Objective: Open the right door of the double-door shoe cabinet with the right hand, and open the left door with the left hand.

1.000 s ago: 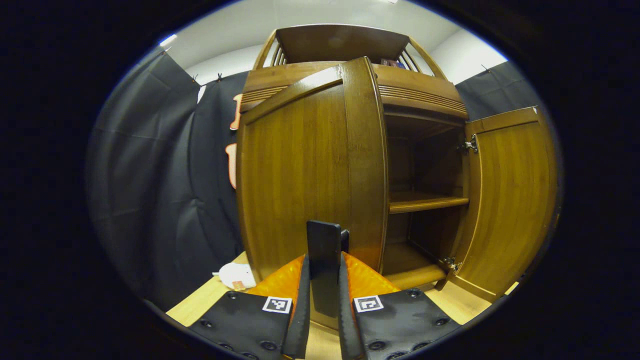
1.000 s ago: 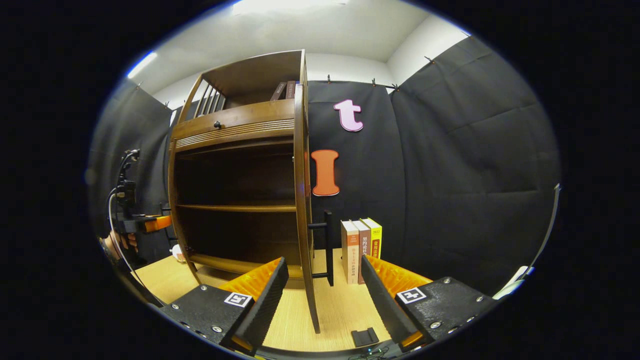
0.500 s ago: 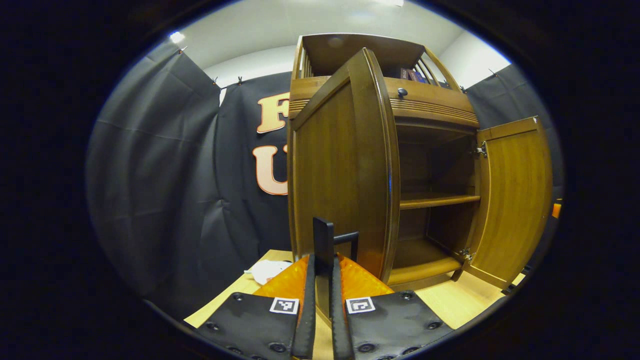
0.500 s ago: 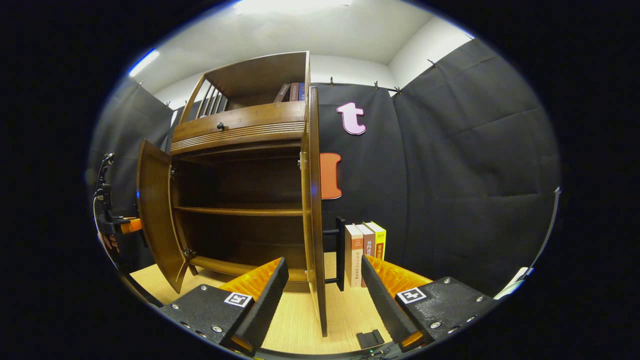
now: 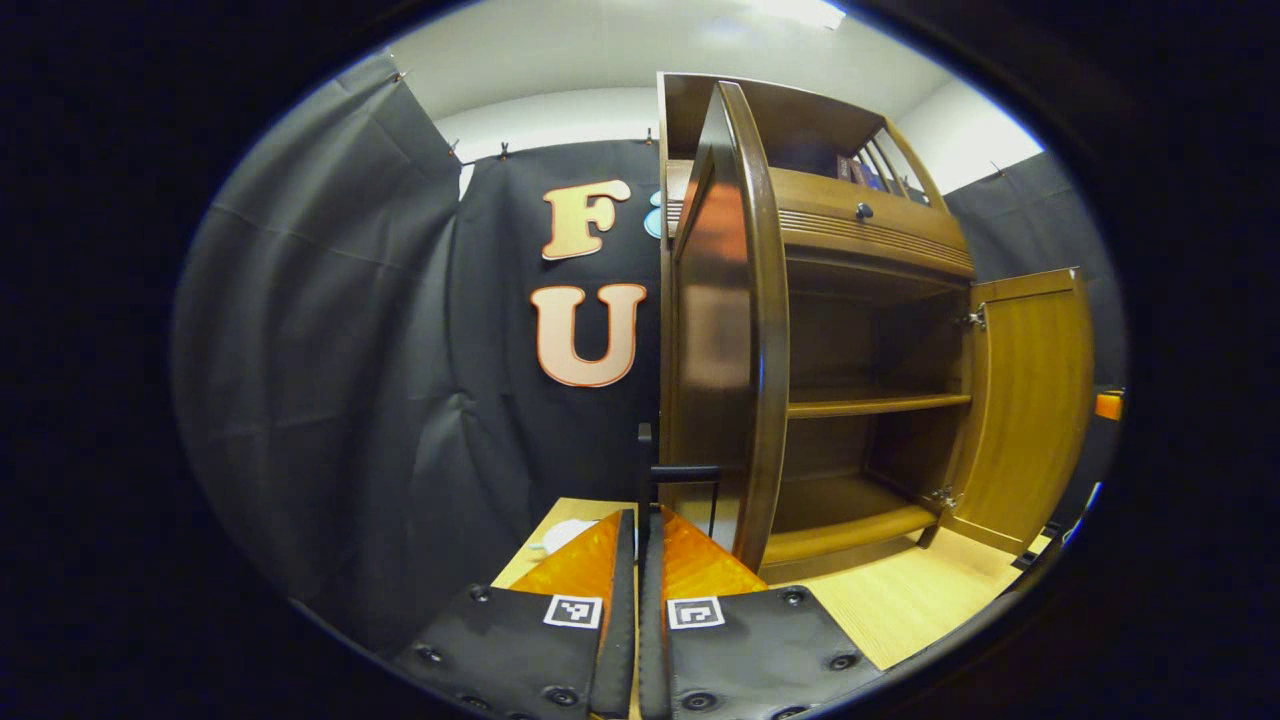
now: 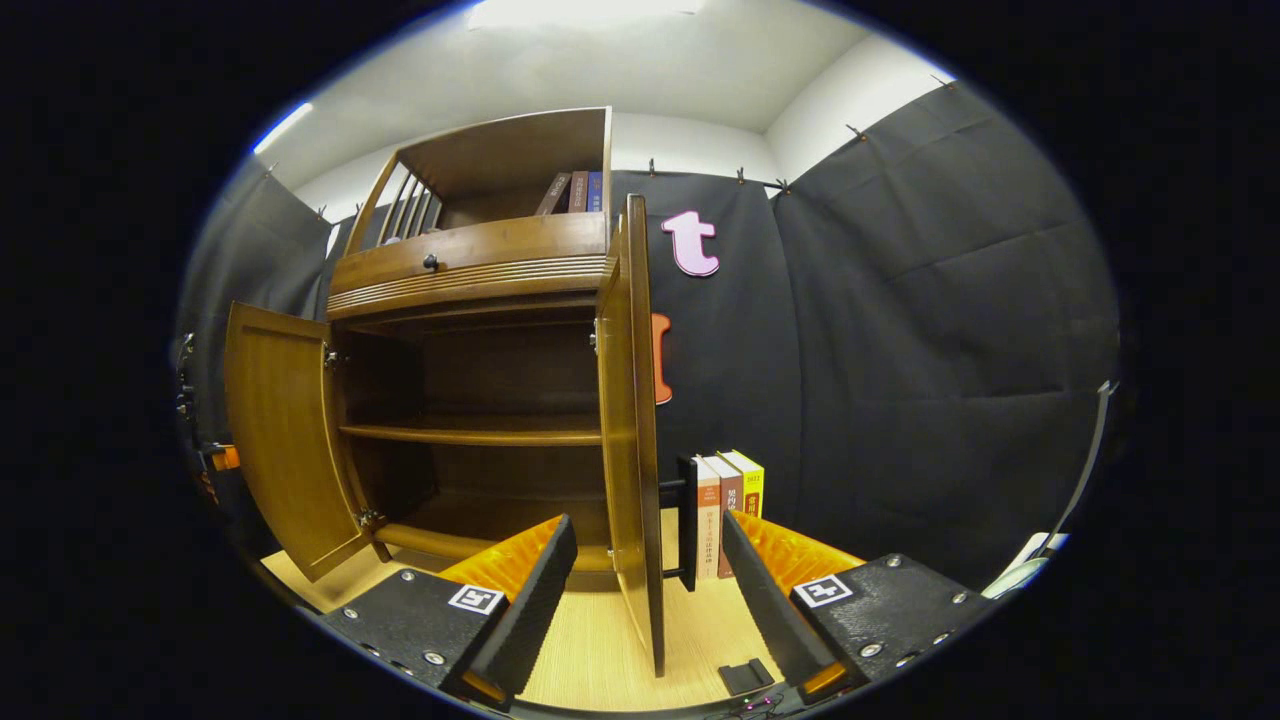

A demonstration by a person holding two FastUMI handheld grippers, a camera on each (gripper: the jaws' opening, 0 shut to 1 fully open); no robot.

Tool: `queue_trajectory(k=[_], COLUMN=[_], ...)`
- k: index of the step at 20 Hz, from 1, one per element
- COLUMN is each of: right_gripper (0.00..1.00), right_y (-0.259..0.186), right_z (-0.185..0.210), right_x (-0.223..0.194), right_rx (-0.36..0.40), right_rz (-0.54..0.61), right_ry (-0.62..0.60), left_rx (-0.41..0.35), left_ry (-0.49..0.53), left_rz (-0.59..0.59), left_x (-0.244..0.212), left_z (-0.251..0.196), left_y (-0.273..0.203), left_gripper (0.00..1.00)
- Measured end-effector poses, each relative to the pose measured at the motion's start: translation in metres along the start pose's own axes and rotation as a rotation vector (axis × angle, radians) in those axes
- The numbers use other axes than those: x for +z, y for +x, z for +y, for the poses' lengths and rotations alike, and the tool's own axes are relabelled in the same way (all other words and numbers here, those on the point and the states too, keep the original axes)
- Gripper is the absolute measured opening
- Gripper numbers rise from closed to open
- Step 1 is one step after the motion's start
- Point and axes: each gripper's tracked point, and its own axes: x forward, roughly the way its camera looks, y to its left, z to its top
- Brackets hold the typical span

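Your left gripper (image 5: 637,520) is clamped on the left door's handle (image 5: 648,470), door (image 5: 725,330) swung wide. Your right gripper (image 6: 648,560) gapes, holding nothing, straddling the open right door (image 6: 632,420); cabinet (image 6: 480,400) sits on the desk (image 6: 590,650).

The handheld two-finger left gripper (image 5: 640,515) ends in two broad flat plates that taper forward into wedge-shaped fingers (image 5: 585,560) with a ribbed, faceted surface. Each plate carries a small square black-and-white marker (image 5: 573,611) near its inner edge and several round screws (image 5: 430,655) set along its outer edge (three are plain on each plate). A thin, finely textured strip runs along each finger's inner face.

The handheld two-finger right gripper (image 6: 648,525) is built the same way: screw-studded plates (image 6: 400,620), one square black-and-white marker (image 6: 823,591) per side, ribbed wedges behind, and long pads (image 6: 530,610) with a fine grainy texture.
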Motion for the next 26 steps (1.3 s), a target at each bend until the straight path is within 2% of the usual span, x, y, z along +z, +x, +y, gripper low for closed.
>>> queue_trajectory(k=[3, 4, 5, 6, 7, 9, 12, 13, 16, 20, 23, 26], right_gripper=[0.90, 0.90, 0.90, 0.90, 0.90, 0.90, 0.90, 0.90, 0.90, 0.90, 0.90, 0.90], right_y=[-0.003, -0.004, -0.004, -0.004, -0.003, -0.003, 0.001, 0.003, 0.005, 0.008, 0.010, 0.013], right_z=[0.004, 0.005, 0.005, 0.005, 0.007, 0.013, 0.023, 0.025, 0.034, 0.049, 0.064, 0.078], right_x=[0.000, -0.002, -0.004, -0.005, -0.005, -0.004, 0.001, 0.004, 0.014, 0.017, 0.020, 0.018], right_rx=[-0.009, -0.013, -0.019, -0.023, -0.024, -0.021, -0.009, -0.007, -0.001, 0.016, 0.055, 0.098], right_rz=[0.011, 0.019, 0.029, 0.039, 0.046, 0.056, 0.064, 0.065, 0.033, 0.003, -0.008, -0.008], right_ry=[0.001, -0.001, -0.004, -0.007, -0.010, -0.019, -0.052, -0.056, -0.045, -0.044, -0.057, -0.062], left_rx=[-0.072, -0.090, -0.110, -0.135, -0.160, -0.195, -0.231, -0.227, -0.188, -0.047, 0.045, 0.095], left_ry=[0.003, -0.009, -0.016, -0.018, -0.022, -0.041, -0.077, -0.066, -0.033, -0.040, -0.028, -0.036], left_rz=[-0.012, -0.020, -0.026, -0.033, -0.039, -0.048, -0.059, -0.055, -0.048, -0.014, -0.037, -0.096], left_x=[0.001, 0.002, 0.001, 0.001, 0.001, -0.002, -0.002, -0.004, -0.017, -0.034, -0.016, 0.021], left_z=[0.020, 0.026, 0.030, 0.033, 0.034, 0.041, 0.042, 0.043, 0.043, 0.054, 0.043, 0.019], left_y=[0.006, 0.008, 0.008, 0.006, 0.006, 0.011, 0.014, 0.010, -0.013, -0.049, -0.077, -0.089], left_gripper=[0.05, 0.10, 0.06, 0.10, 0.05, 0.14, 0.20, 0.14, 0.19, 0.17, 0.18, 0.18])
